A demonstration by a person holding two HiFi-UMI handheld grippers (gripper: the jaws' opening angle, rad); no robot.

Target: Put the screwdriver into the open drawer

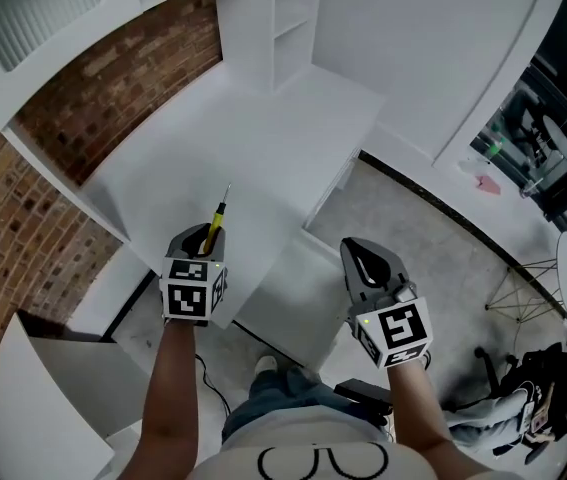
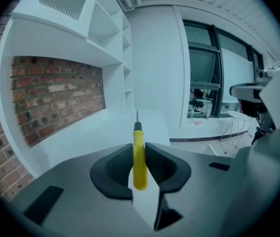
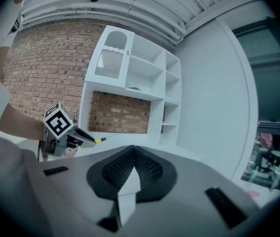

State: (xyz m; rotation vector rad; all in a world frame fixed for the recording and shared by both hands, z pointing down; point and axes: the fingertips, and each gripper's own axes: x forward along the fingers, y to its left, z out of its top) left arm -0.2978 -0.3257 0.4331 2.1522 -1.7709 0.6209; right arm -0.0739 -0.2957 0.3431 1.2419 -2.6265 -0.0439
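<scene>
Left gripper (image 1: 206, 240), lower left of centre in the head view: jaws clamped on the yellow handle of the screwdriver (image 1: 214, 228), held in the air over the white desk top (image 1: 263, 138). Black collar and thin metal shaft projecting past the jaw tips toward the upper right. Handle butt seated well back between the jaws, as seen in the left gripper view. Right gripper (image 1: 367, 264), lower right of centre: jaws together, nothing between them, well apart from the screwdriver. Brick wall (image 1: 113, 103), upper left, behind the desk top. White shelf unit (image 1: 295, 18), top centre, at the far end of the desk top. White panel (image 1: 298, 303), lower centre, below the near desk edge and between the two grippers: drawer or not, not determinable.
</scene>
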